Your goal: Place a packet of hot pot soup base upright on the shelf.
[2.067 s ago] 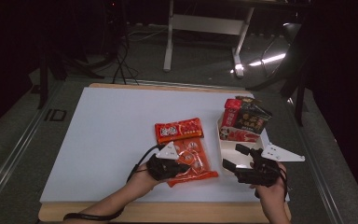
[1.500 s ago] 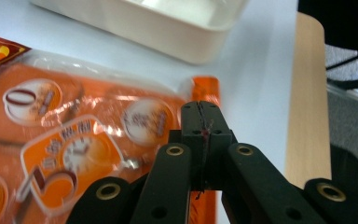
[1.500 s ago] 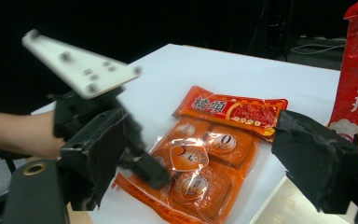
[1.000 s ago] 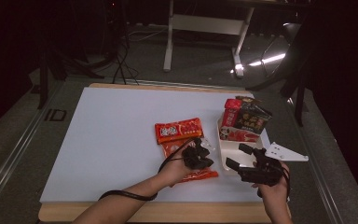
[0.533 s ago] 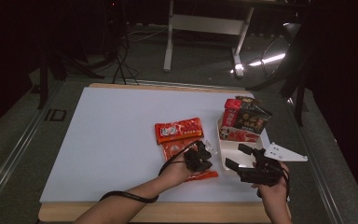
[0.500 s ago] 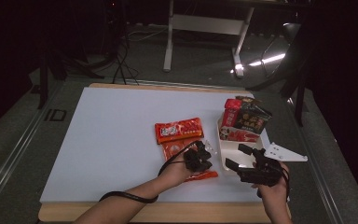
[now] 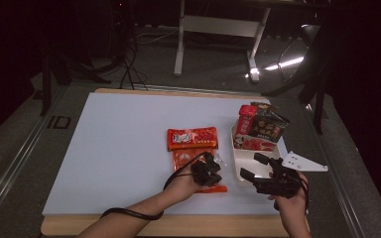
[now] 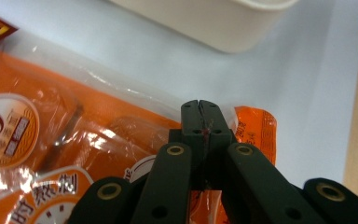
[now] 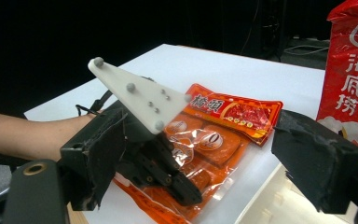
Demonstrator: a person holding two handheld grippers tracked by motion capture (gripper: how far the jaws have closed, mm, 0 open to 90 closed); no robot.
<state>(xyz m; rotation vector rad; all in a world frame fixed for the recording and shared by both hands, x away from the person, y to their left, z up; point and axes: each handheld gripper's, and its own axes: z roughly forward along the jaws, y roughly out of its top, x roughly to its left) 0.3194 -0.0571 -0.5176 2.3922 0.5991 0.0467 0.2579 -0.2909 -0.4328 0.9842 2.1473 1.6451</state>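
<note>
An orange snack packet [image 7: 186, 161] lies flat near the table's front edge, just below a red packet [image 7: 192, 139]. My left gripper [image 7: 211, 168] rests on the orange packet's [image 8: 51, 140] right edge. Its jaws are pressed together there, and a sliver of orange film shows between them. From the right gripper view, the left gripper [image 9: 186, 191] tips down onto that packet [image 9: 214, 144]. My right gripper [image 7: 249, 166] hovers open over the front part of a white tray [image 7: 235, 161], its fingers [image 9: 98, 154] wide apart with nothing between them.
The white tray [image 8: 214, 23] stands right of the packets. At its far end are an upright red pack [image 7: 246, 119] and a dark pack [image 7: 269, 126]. The red pack [image 9: 349, 60] rises close by in the right gripper view. The table's left half is bare white surface [image 7: 104, 144].
My left gripper has crossed from the orange packet's left side to its right edge and has stayed there for the last second. The right gripper has barely moved.
</note>
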